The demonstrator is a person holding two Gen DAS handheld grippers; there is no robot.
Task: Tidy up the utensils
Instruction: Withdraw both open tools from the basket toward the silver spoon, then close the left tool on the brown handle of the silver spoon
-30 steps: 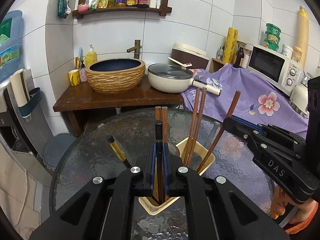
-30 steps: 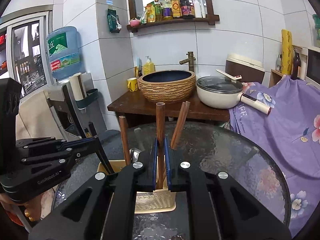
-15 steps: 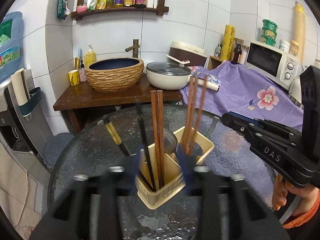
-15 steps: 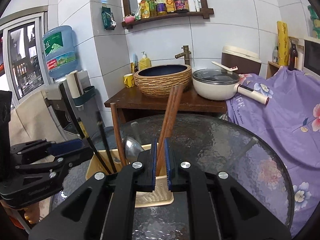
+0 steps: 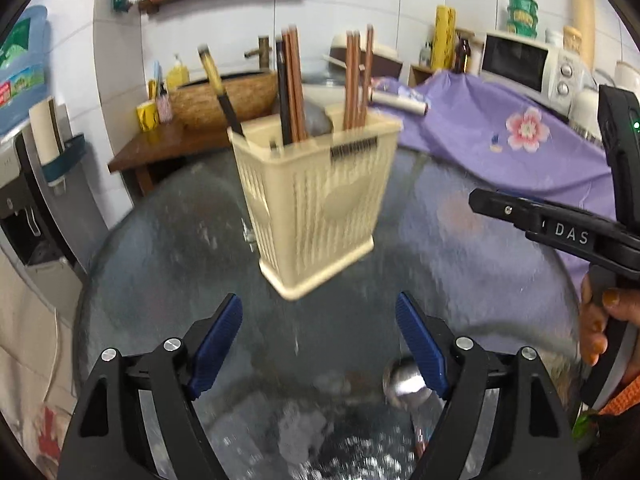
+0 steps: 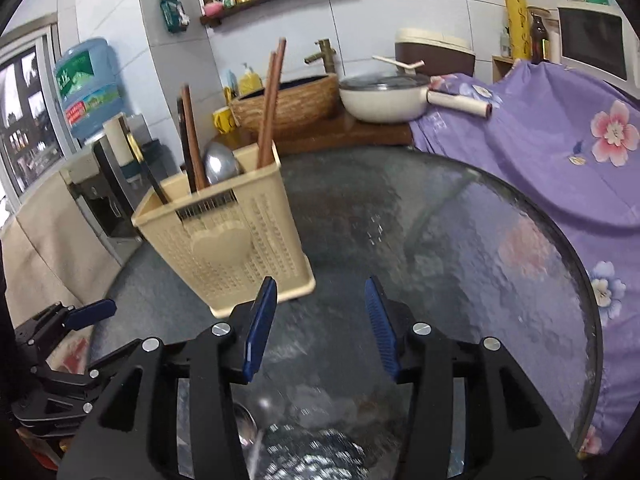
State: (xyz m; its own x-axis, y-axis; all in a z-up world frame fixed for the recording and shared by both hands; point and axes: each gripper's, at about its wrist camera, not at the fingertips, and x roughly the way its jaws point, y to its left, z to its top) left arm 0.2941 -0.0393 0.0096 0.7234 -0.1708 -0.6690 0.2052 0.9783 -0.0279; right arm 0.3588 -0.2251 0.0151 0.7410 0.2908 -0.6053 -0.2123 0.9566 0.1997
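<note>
A cream slotted utensil holder [image 5: 316,200] [image 6: 228,248] stands on the round glass table [image 5: 160,260] [image 6: 480,260]. Brown chopsticks [image 5: 294,80] [image 6: 270,108], a black gold-tipped chopstick [image 5: 220,88] and a metal spoon [image 6: 220,166] stand in it. My left gripper [image 5: 320,340] hovers low over the table, short of the holder, its jaws opening with nothing between them. My right gripper [image 6: 320,328] [image 5: 560,232] is just right of the holder, jaws also opening and empty. Another spoon [image 5: 404,380] [image 6: 244,428] lies on the glass by the fingers.
Behind the table a wooden stand carries a woven basin [image 6: 288,100] and a white pan [image 6: 384,98]. A purple flowered cloth [image 6: 560,140] covers the right side, with a microwave [image 5: 528,64] beyond. A water dispenser [image 6: 88,92] stands at left. A hand [image 5: 596,320] holds the right gripper.
Both grippers let go of the chopsticks, which now stand in the holder. Both pulled back and sank toward the table, and their jaws spread apart.
</note>
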